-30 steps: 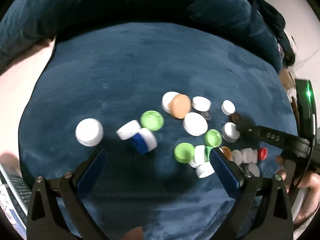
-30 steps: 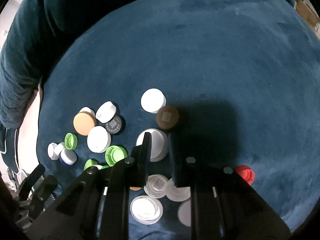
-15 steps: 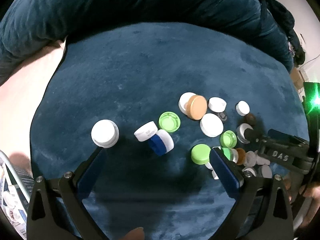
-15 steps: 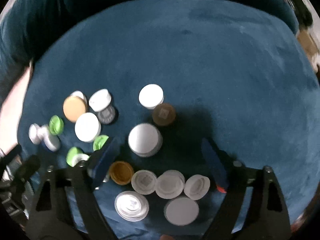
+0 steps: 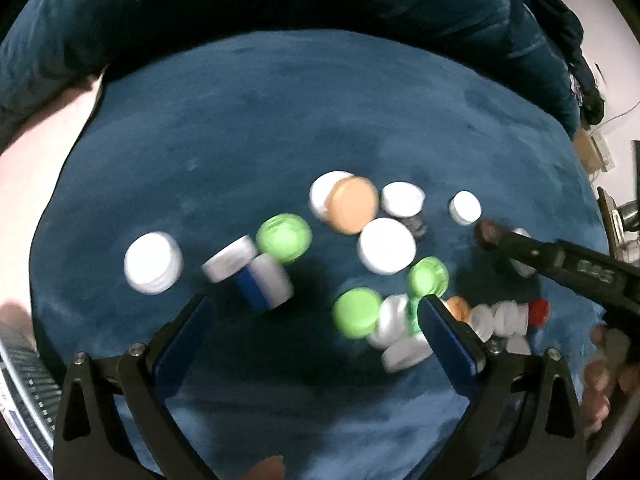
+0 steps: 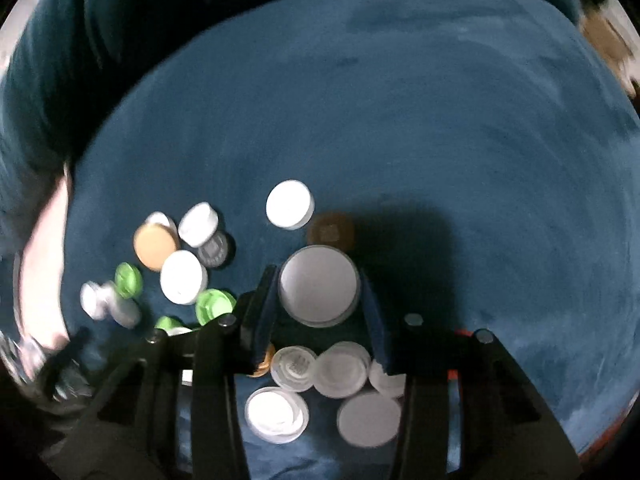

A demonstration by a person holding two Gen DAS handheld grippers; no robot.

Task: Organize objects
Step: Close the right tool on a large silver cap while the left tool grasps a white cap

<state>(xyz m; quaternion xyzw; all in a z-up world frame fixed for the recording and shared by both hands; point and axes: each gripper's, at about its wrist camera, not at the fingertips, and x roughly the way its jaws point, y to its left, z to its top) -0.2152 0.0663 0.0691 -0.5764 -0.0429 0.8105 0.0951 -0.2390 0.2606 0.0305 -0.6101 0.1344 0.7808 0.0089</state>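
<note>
Several bottle caps lie scattered on a dark blue velvet cushion (image 5: 280,128). My right gripper (image 6: 319,280) has its fingers on both sides of a large grey-white cap (image 6: 319,290) and looks shut on it. A brown cap (image 6: 331,233) and a white cap (image 6: 289,203) lie just beyond it. Several translucent white caps (image 6: 316,372) lie under the gripper. My left gripper (image 5: 316,312) is open and empty above the cushion. Ahead of it lie a blue-and-white cap (image 5: 264,284), green caps (image 5: 284,237), an orange cap (image 5: 352,205) and a white cap (image 5: 153,263) at the left.
The right gripper's arm (image 5: 568,266) reaches in from the right in the left wrist view, next to a red cap (image 5: 538,312). A big blue cushion back (image 5: 280,0) rises behind. A pale surface (image 5: 24,184) borders the cushion on the left.
My right gripper opened from shut, moved forward and closed around the large grey-white cap. The left gripper shifted slightly and stayed open; its view is blurred by motion.
</note>
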